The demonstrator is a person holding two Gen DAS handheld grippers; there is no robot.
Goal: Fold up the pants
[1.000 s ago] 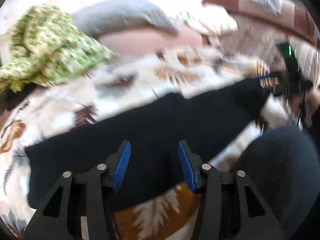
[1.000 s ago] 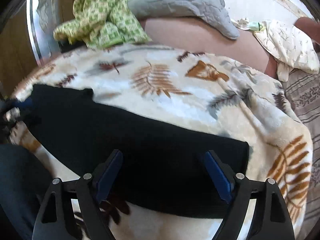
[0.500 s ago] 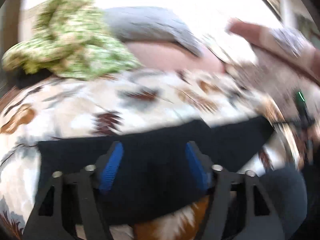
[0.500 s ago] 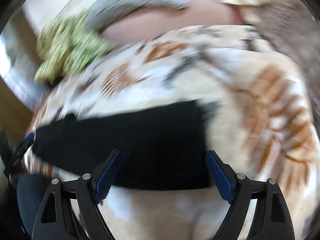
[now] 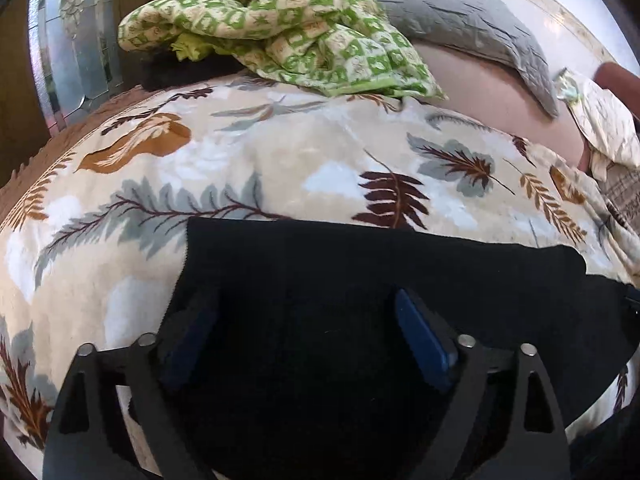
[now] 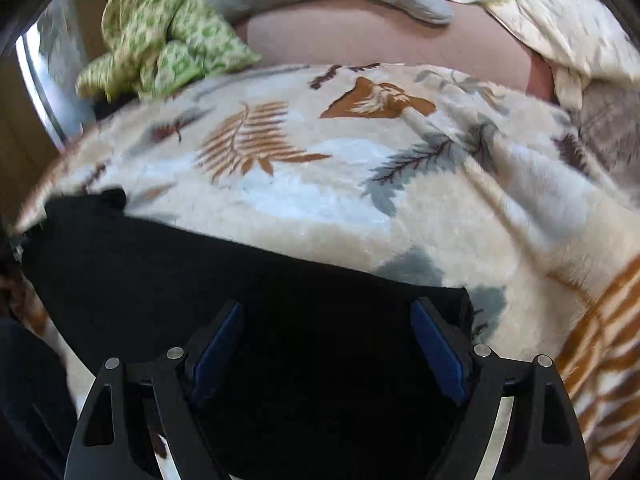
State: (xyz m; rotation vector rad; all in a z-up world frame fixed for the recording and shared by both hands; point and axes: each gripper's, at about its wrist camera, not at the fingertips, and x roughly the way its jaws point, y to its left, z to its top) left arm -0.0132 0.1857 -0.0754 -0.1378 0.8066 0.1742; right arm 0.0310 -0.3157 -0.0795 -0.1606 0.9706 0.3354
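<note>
The black pants (image 5: 360, 280) were laid across the leaf-print blanket (image 5: 280, 152) toward six o'clock. Both the left gripper (image 5: 306, 336) and right gripper (image 6: 328, 340) were held unclenched above them, nothing grasped. A single layer might be pinched, spoiling the fold.

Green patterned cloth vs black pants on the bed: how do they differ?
The green patterned cloth is bunched in a heap at the far edge; the black pants lie spread flat at the near edge. The cloth carries a checked print; the pants are plain. Both rest on the leaf-print blanket.
</note>
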